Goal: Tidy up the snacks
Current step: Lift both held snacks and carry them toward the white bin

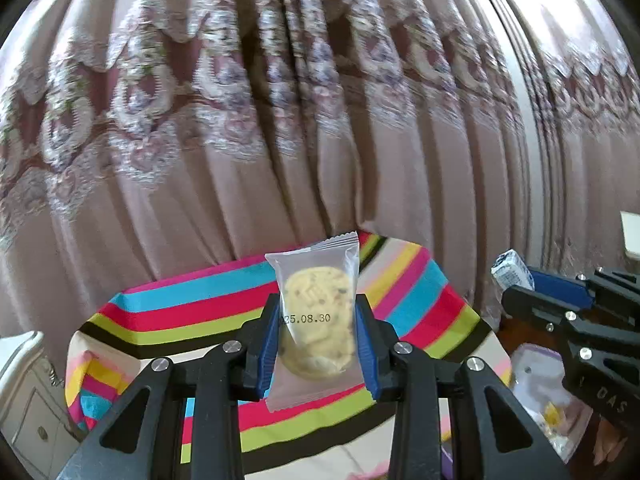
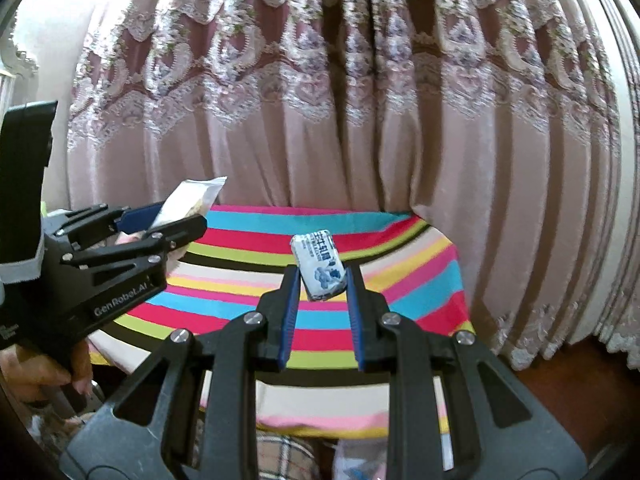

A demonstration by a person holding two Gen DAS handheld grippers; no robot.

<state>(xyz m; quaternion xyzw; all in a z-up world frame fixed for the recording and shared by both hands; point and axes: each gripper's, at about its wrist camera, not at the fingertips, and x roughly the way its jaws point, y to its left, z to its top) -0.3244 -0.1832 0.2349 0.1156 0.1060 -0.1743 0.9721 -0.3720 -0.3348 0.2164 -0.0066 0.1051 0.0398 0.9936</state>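
My left gripper [image 1: 317, 312] is shut on a clear-wrapped yellow cookie packet [image 1: 316, 308], held upright above the striped cloth [image 1: 192, 312]; a date is printed on the wrapper. My right gripper [image 2: 322, 276] is shut on a small white-and-blue candy packet [image 2: 319, 266], lifted over the same striped cloth [image 2: 408, 280]. In the right wrist view the left gripper [image 2: 176, 216] is at the left with its cookie packet [image 2: 188, 200] sticking out. From the left wrist camera, the right gripper [image 1: 516, 280] reaches in at the right edge with the candy packet [image 1: 510, 268] at its tip.
A pink embroidered curtain [image 1: 280, 120] hangs close behind the cloth-covered surface. A white cabinet [image 1: 28, 392] stands at the lower left. A clear bag of snacks [image 1: 548, 396] lies at the lower right. A hand [image 2: 48, 372] holds the left gripper's handle.
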